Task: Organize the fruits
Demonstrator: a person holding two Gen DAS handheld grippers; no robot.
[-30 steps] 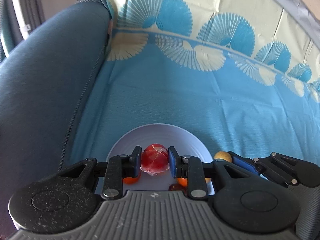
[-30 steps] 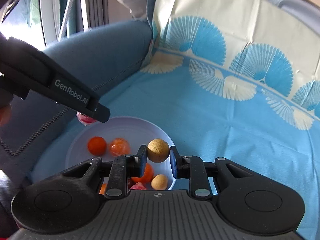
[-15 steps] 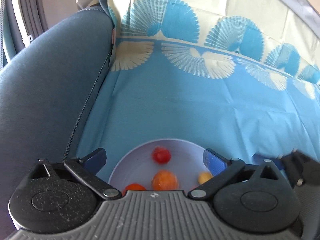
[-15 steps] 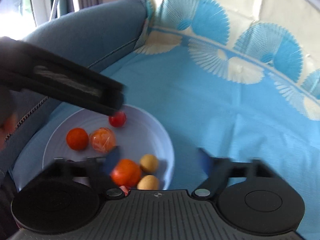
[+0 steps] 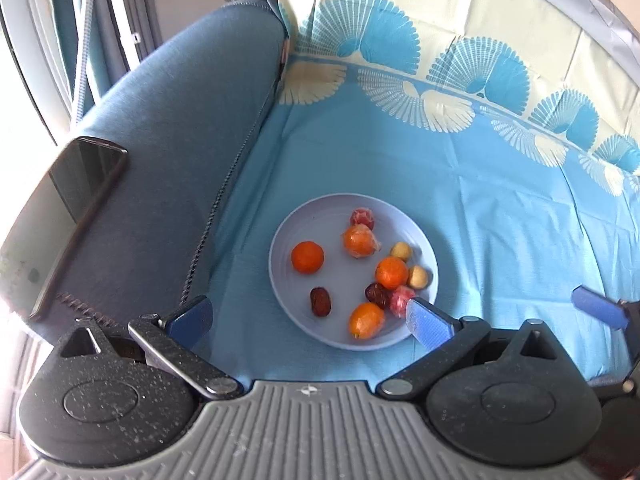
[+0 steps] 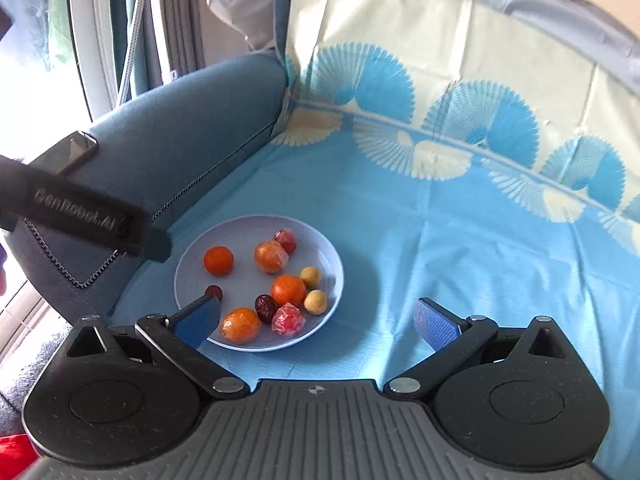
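A pale lilac plate (image 5: 288, 240) (image 6: 328, 256) lies on the blue cloth and holds several small fruits: oranges (image 5: 307, 256) (image 6: 218, 260), two tan balls (image 5: 400, 251) (image 6: 311, 276), wrapped red fruits (image 5: 362, 218) (image 6: 288, 321) and dark dates (image 5: 320, 301) (image 6: 265, 306). My left gripper (image 5: 308, 316) is open and empty, raised above the plate's near edge. My right gripper (image 6: 318, 318) is open and empty, raised near the plate's right side. The left gripper's body (image 6: 88, 212) crosses the right wrist view at left.
A blue sofa armrest (image 5: 160, 152) rises left of the plate, with a dark phone (image 5: 80, 208) lying on it. The blue and cream patterned cloth (image 5: 480, 200) covers the seat and backrest. A window is behind the armrest.
Both grippers opened and dropped their fruit onto the plate: the left its wrapped red fruit, the right its tan ball. Both then rose and pulled back from the plate.
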